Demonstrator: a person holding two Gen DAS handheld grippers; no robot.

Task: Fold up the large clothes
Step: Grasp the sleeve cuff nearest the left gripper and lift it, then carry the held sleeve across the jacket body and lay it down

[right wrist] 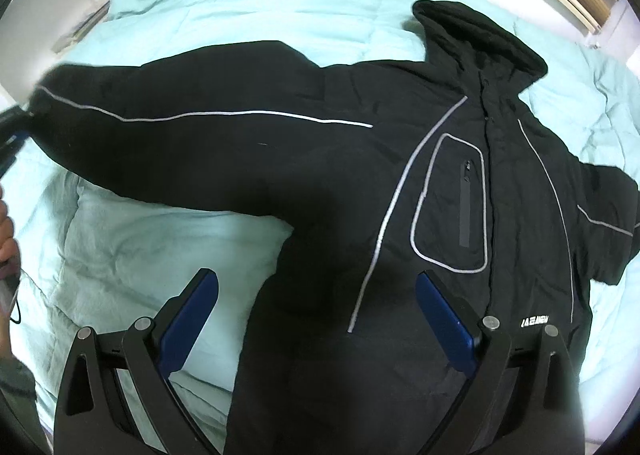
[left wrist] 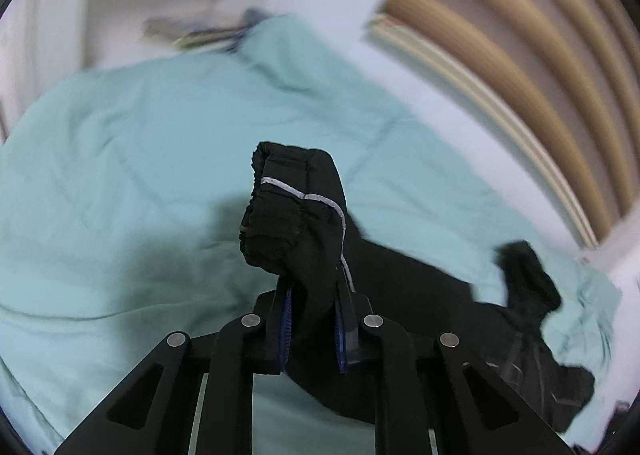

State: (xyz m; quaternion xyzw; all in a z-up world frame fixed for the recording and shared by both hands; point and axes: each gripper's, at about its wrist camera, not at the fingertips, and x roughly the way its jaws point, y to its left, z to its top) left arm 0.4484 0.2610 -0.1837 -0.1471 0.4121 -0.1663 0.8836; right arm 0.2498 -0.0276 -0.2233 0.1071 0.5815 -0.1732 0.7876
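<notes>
While left gripper [left wrist: 312,287] pinches puffy cuff [left wrist: 280,207], quilt [left wrist: 120,135] wrinkles.

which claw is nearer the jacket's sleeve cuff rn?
Left. The left claw is shut on the sleeve cuff, lifting it off the bedspread. The right claw is open, hovering over the jacket body, well away from that cuff.

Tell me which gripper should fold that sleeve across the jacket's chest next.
Left. The left gripper is shut on the sleeve cuff, so it can likely carry it over. The right gripper hangs open above the black jacket, holding nothing.
</notes>
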